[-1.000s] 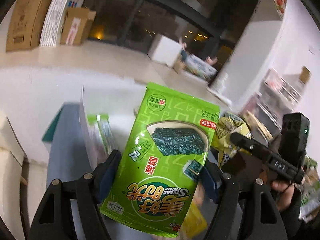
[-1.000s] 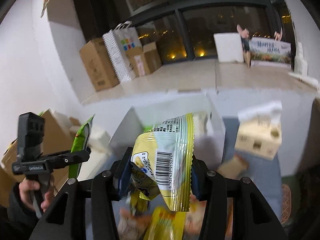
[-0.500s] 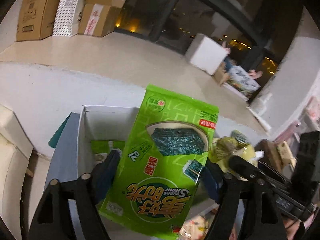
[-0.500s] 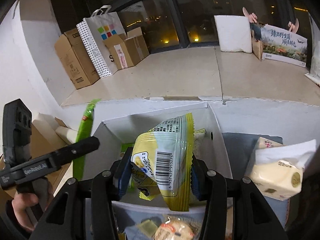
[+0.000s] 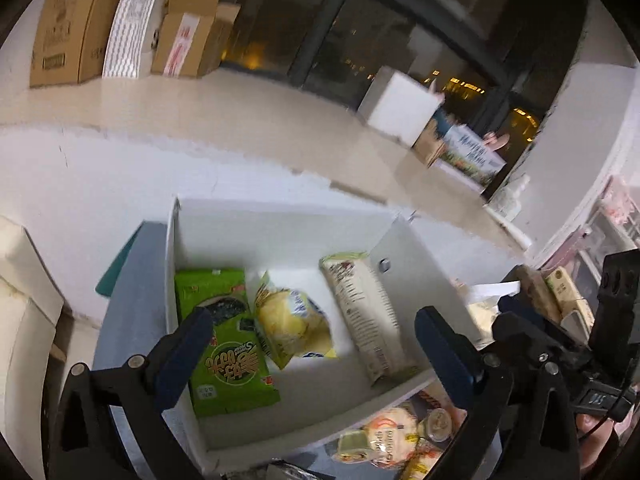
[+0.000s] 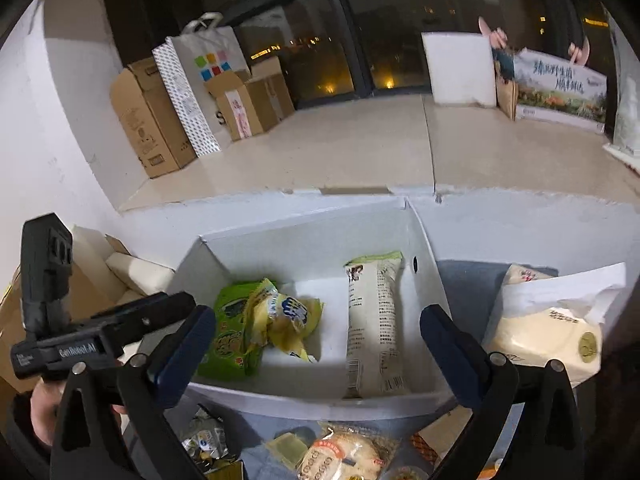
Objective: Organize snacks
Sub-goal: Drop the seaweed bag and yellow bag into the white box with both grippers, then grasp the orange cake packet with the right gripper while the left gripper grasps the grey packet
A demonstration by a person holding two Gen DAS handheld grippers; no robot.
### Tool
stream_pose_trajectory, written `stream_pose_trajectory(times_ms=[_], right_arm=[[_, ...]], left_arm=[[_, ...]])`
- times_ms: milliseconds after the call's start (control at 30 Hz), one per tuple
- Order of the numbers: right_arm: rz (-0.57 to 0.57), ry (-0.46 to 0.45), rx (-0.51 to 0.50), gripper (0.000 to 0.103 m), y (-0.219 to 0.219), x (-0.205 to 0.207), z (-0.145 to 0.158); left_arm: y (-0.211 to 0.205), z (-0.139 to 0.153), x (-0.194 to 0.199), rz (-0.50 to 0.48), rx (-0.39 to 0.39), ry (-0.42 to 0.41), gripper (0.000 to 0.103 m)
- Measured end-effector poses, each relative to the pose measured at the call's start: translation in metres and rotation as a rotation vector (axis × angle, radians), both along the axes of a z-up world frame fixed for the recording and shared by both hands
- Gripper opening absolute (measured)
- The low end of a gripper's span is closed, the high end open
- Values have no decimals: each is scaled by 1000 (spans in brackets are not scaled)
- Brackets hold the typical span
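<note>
Both grippers have just opened wide and hold nothing: the left gripper [image 5: 316, 344] has let go of the green seaweed bag [image 5: 226, 344], the right gripper [image 6: 320, 344] the yellow bag [image 6: 286, 320], and both packs now lie in the white box [image 6: 304, 236] at frame centre. Seaweed bag sits at the box's left, yellow bag overlapping it, a long white pack [image 6: 374, 324] to the right. More snacks [image 6: 344, 456] wait along the lower edge.

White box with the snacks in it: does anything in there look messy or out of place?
Slightly. In the white box, the yellow packet lies crumpled and tilted, overlapping the green seaweed bag, while the long pale packet lies straight and apart. Nothing looks torn or spilled.
</note>
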State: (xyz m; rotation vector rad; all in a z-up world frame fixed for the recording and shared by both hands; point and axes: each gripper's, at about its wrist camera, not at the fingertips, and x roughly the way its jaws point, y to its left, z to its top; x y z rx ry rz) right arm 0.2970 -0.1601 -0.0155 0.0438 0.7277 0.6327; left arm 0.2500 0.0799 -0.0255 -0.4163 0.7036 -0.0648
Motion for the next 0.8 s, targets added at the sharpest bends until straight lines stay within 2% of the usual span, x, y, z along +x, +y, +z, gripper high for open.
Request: stream_pose_trajectory(times_ms=[100, 233, 367, 433, 567, 667, 800], right_arm=[[-5, -20, 23, 103, -8, -18, 11], [16, -59, 53, 103, -18, -52, 26], [42, -115, 61, 103, -29, -93, 38], [43, -146, 52, 103, -38, -117, 42], [45, -155, 55, 103, -59, -157, 39], [2, -184, 15, 103, -75, -188, 28], [-65, -155, -9, 103, -102, -219, -1]], left_arm=[[-4, 18, -22, -1, 38, -64, 103], [-13, 38, -58, -18, 147, -135, 103], [-21, 44, -100, -33, 179, -192, 103], [-23, 42, -124, -51, 165, -207, 103], [-30, 29, -162, -73, 179, -160, 103], [-35, 14, -192, -95, 145, -149, 103], [-48, -6, -218, -117, 178, -87, 103]])
